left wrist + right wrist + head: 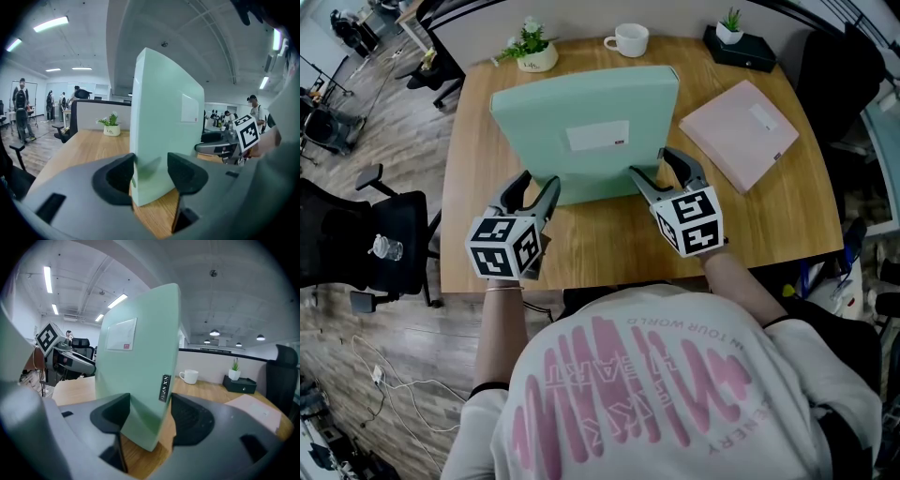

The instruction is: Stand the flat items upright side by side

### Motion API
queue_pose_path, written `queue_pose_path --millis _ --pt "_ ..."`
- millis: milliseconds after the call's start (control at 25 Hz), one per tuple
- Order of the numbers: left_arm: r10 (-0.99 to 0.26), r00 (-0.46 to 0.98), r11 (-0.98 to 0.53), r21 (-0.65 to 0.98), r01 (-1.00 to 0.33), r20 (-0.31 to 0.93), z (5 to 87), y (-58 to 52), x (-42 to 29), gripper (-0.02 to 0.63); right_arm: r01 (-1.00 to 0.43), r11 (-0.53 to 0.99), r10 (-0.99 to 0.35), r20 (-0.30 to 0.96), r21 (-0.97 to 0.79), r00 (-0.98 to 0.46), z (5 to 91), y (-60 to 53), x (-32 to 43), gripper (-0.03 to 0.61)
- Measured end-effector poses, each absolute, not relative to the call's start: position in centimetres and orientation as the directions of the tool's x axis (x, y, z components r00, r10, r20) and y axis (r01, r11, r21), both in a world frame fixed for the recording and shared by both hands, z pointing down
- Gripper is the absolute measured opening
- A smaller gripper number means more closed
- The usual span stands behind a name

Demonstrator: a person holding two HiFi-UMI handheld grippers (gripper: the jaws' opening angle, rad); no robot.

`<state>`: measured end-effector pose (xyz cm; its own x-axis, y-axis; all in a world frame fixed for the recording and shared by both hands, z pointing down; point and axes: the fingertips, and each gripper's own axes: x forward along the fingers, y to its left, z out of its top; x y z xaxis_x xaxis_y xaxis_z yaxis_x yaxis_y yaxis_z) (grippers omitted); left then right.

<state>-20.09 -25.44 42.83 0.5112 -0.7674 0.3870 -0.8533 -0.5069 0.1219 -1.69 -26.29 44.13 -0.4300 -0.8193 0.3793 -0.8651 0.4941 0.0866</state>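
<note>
Wooden bench (581,239), mint-green flat box (581,103) on edge: left hand-held gripper (539,183) and right hand-held gripper (649,161) clamp its lower corners; I'd settle it plumb before releasing.

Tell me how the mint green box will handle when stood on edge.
Likely stiff: the mint green box shows flat faces though the left tongs and right tongs grip only its lower corners. Probably tippy: tall, on a thin edge.
</note>
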Motion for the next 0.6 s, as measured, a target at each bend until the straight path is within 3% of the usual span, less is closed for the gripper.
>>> queue_pose_path --millis 600 --pt "-0.753 0.523 -0.517 0.131 -0.846 0.4 43.04 -24.64 -20.65 0.193 -0.862 0.505 -0.811 0.371 0.054 -0.452 44.2 -25.69 -1.8 0.275"
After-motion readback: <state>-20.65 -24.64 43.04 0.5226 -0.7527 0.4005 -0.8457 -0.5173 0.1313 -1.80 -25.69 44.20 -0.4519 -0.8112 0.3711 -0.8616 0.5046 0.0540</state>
